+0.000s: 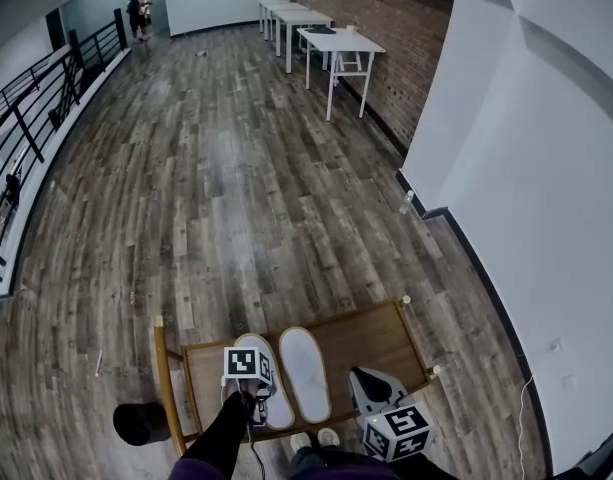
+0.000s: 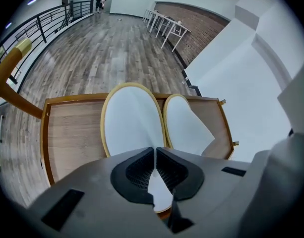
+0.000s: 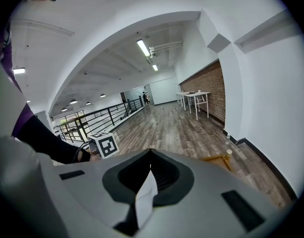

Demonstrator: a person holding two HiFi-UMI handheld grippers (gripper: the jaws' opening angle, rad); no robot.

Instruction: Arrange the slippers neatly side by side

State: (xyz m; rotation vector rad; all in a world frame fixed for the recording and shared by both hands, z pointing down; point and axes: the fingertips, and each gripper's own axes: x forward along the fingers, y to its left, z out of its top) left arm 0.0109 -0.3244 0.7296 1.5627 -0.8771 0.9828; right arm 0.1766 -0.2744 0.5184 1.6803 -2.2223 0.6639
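Observation:
Two white slippers with tan rims lie side by side, toes pointing away, on a wooden tray [image 1: 386, 333] [image 2: 72, 133] with a raised rim. The left slipper [image 1: 279, 405] [image 2: 132, 118] touches or nearly touches the right slipper [image 1: 306, 373] [image 2: 184, 128]. My left gripper [image 1: 258, 376] [image 2: 154, 150] hovers over the left slipper's heel end. Its jaws meet at the tips, and the slipper shows white through the gap behind them. My right gripper [image 1: 371, 383] [image 3: 151, 152] is over the tray's right end, raised and pointing out across the room. Its jaws are shut too, with a white sliver showing behind the tips.
A curved wooden rail [image 1: 161, 368] [image 2: 8, 73] rises at the tray's left. A black round object [image 1: 141, 423] sits on the floor beside it. White tables [image 1: 336, 43] stand by the brick wall far ahead, a black railing [image 1: 36, 98] runs along the left, and a white wall [image 1: 546, 218] is on the right.

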